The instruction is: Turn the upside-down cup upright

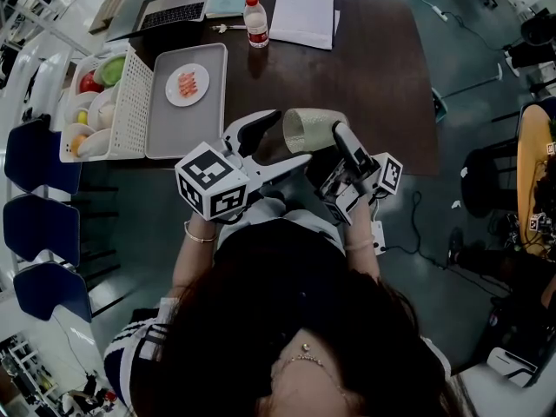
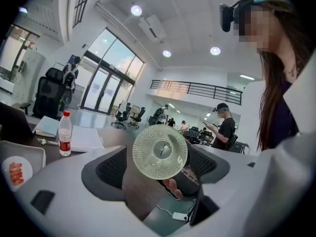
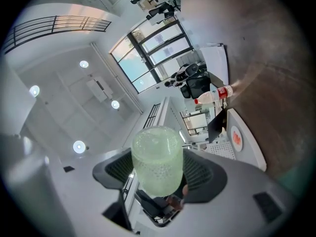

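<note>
- You're in a big open-plan office or lab hall, with a high white ceiling, recessed lights (image 2: 136,10) and a railed mezzanine (image 2: 197,89).
- Tall glass doors (image 2: 106,90) line one side, with swivel chairs (image 2: 122,117) near them.
- Your dark table (image 1: 365,76) carries a laptop (image 1: 169,11), papers (image 1: 301,14) and a water bottle (image 1: 255,21).
- A person (image 2: 224,127) stands nearby on the open floor.

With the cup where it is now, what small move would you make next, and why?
Probably draw the left gripper back, clear of the cup: its fingers stand apart beside the cup without pressing, while the right gripper is clamped on it, so the right alone can turn it upright.
</note>
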Available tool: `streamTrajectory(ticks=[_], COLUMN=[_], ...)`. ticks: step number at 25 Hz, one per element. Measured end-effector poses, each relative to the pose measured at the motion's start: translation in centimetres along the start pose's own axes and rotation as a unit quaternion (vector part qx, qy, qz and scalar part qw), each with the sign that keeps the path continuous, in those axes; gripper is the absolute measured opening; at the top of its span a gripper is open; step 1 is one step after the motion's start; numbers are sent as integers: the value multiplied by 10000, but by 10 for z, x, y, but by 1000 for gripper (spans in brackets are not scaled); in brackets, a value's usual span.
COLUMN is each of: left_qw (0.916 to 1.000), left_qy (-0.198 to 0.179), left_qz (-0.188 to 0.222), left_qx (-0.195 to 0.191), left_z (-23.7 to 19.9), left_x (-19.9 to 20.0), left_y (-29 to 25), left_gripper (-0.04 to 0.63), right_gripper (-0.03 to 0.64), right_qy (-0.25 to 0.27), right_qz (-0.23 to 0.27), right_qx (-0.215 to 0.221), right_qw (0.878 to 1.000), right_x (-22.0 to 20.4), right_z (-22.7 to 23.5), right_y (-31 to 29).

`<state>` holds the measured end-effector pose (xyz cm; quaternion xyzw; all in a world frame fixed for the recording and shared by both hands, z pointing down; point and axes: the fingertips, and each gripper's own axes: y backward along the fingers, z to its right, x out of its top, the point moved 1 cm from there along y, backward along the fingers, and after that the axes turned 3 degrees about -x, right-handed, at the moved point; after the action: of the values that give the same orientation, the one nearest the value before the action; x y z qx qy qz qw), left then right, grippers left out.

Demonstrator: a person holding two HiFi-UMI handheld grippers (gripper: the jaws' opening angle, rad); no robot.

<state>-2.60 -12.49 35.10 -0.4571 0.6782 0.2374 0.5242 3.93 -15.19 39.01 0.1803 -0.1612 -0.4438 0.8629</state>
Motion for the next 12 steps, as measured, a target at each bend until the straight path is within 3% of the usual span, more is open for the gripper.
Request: streamTrajectory(ticks=[12], left_qw=[9995], left_qy=[-181], left_qz=[-218], left_qx=[-155], left_z=[7], left_x=[-4], left_y=[-12], left_gripper=[391], right_gripper=[322], right_qy=[-92], right_qz=[-209], right_qx=[100], right_qw=[9997], right_x=[-7], right_z=[-4], right_y=[-3])
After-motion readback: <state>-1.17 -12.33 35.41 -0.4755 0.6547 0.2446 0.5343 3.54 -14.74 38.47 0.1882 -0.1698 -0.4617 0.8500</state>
